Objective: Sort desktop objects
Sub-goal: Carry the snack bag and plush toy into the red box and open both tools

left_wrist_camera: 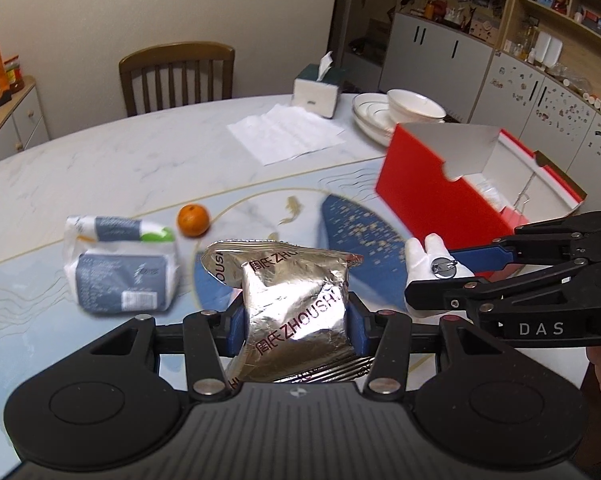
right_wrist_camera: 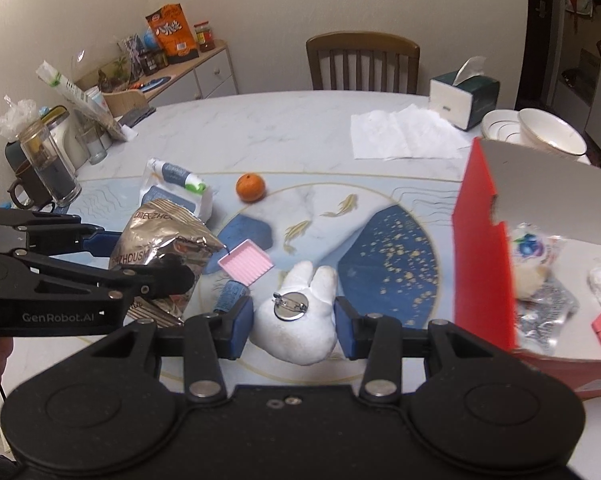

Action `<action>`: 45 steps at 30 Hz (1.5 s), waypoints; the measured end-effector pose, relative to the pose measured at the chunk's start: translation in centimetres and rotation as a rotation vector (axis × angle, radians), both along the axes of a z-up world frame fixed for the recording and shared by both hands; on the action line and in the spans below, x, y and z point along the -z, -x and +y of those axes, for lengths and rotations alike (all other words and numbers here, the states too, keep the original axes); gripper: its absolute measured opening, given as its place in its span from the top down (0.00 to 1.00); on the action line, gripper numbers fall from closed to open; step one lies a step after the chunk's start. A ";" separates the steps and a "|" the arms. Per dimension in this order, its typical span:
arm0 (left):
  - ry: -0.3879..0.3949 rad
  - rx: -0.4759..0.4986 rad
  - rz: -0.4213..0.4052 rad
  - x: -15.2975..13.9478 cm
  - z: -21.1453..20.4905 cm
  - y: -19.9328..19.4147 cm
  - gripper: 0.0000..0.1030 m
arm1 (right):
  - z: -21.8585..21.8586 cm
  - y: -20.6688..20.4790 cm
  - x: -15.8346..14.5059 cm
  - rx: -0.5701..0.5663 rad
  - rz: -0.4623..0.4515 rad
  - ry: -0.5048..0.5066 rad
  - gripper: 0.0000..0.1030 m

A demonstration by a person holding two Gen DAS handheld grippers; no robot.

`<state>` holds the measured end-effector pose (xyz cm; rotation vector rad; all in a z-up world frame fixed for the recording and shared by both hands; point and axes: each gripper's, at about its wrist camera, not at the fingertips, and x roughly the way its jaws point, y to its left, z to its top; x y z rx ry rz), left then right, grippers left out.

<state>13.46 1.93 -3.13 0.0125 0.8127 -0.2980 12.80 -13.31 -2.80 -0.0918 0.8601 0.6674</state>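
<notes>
My left gripper (left_wrist_camera: 295, 326) is shut on a silver foil snack bag (left_wrist_camera: 296, 300) and holds it above the table; the bag also shows in the right wrist view (right_wrist_camera: 160, 256). My right gripper (right_wrist_camera: 293, 326) is shut on a white plush rabbit brooch (right_wrist_camera: 300, 320), pin side up; it also shows in the left wrist view (left_wrist_camera: 432, 268). A red open box (right_wrist_camera: 484, 264) stands at the right with wrapped snacks and a pink clip inside. An orange (right_wrist_camera: 251, 187), a white-blue packet (right_wrist_camera: 176, 188), a pink tray (right_wrist_camera: 245, 262) and a small blue tube (right_wrist_camera: 230, 294) lie on the table.
A tissue box (right_wrist_camera: 462, 94), a paper napkin (right_wrist_camera: 400, 132) and stacked white bowls (right_wrist_camera: 540, 136) stand at the far right. Glass jars and a kettle (right_wrist_camera: 44, 160) crowd the left edge. A wooden chair (right_wrist_camera: 362, 62) stands behind the table.
</notes>
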 end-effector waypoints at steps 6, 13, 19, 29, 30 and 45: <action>0.004 0.023 -0.021 -1.0 -2.4 0.0 0.54 | -2.5 -0.1 -1.1 0.011 -0.024 -0.008 0.59; 0.012 0.055 -0.048 -2.2 -5.5 -0.3 0.54 | -5.4 -0.6 -2.2 0.032 -0.050 -0.018 0.59; 0.002 0.099 -0.070 -3.3 -8.7 -0.6 0.54 | -8.2 -1.5 -3.0 0.040 -0.073 -0.014 0.59; -0.015 0.162 -0.109 -4.4 -14.7 -1.8 0.54 | -13.2 -4.3 -3.8 0.059 -0.112 -0.007 0.59; -0.016 0.166 -0.110 -4.5 -15.3 -2.0 0.54 | -13.7 -4.6 -3.8 0.059 -0.114 -0.006 0.59; -0.053 0.230 -0.069 -2.9 -22.7 -5.4 0.54 | -19.7 -9.1 -2.0 0.079 -0.099 0.037 0.59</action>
